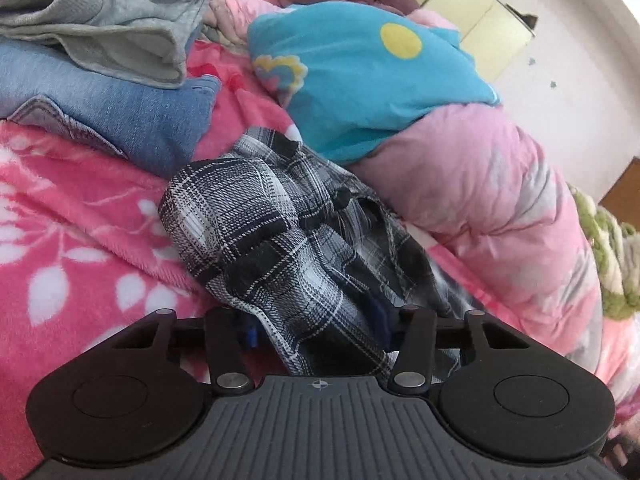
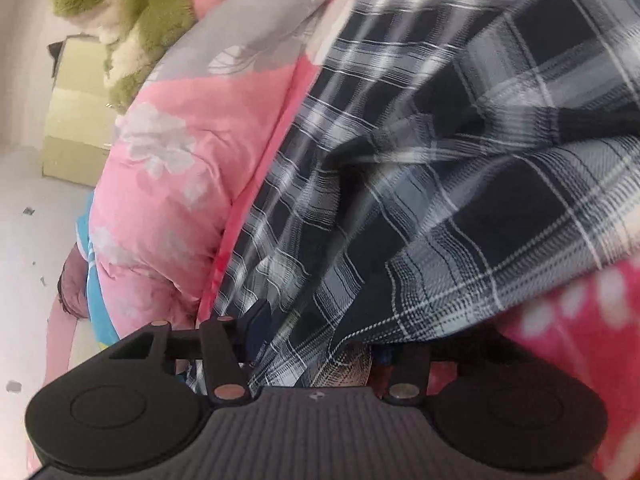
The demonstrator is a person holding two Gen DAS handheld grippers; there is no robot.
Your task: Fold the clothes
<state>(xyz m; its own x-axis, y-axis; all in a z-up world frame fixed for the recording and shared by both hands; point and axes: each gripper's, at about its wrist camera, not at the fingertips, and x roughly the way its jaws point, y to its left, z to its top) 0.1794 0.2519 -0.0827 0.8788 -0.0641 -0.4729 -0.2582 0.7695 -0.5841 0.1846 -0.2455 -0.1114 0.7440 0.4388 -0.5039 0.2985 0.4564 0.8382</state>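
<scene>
We are working on a plaid shirt (image 1: pixel 288 236) that is lying crumpled on the pink floral blanket (image 1: pixel 80 232), and everything else we are placing against that shirt. The left gripper (image 1: pixel 320 334) is sitting at the shirt's near end with cloth bunched up between its fingers; the tips are buried in the fabric, so we cannot tell whether they are pinching it or only spread around it. The right gripper (image 2: pixel 316 344) is in the same position at another part of the shirt (image 2: pixel 440 160): cloth is draping over and between the fingers, and their closure is hidden from us.

We are judging the shirt to be light, thin and entirely limp, so it will sag and twist from any single hold. A hemmed edge is showing near the left gripper, and we are thinking seams, hem corners or shoulders are the places to take it, one in each gripper, so that it spreads under its own weight.

Room is tight. Beyond the shirt a pink quilt (image 1: pixel 500 208) is rising like a wall, with a blue cushion (image 1: pixel 360 80) on it. To the shirt's left, folded jeans (image 1: pixel 120 120) and a grey sweatshirt (image 1: pixel 100 20) are stacked. The open blanket on the shirt's near left side looks to us the best place for laying it flat.
</scene>
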